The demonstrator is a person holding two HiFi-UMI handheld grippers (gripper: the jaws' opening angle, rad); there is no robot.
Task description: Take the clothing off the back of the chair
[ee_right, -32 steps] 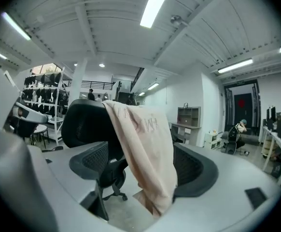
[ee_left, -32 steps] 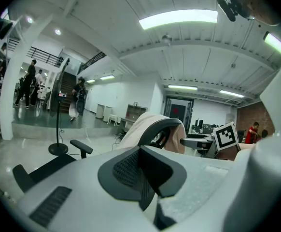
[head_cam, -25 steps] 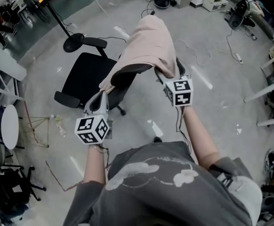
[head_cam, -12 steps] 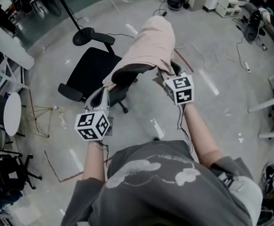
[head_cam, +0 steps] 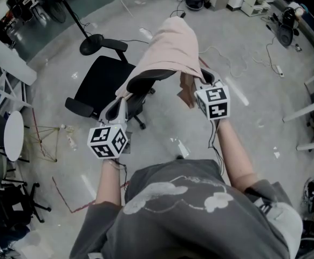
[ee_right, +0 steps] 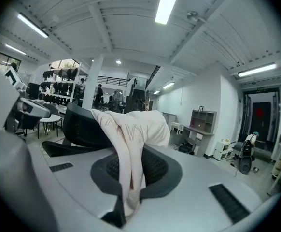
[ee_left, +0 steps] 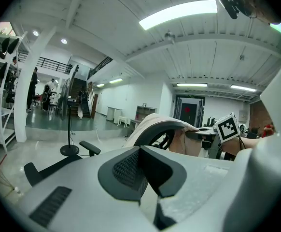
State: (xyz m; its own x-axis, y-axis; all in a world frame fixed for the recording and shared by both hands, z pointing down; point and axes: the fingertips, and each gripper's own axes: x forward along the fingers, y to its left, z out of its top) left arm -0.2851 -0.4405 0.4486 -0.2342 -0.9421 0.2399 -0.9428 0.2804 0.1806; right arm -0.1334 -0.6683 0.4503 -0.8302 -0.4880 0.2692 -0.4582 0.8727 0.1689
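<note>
Clothing (head_cam: 170, 47), pink, is draped over the back of the black chair (head_cam: 100, 85). A hanging fold is pinched by the right gripper (head_cam: 193, 90), whose jaws have just been closed on it. The left gripper (head_cam: 117, 103) is held just beside the opposite hem, jaws pressed together, nothing between them.
</note>
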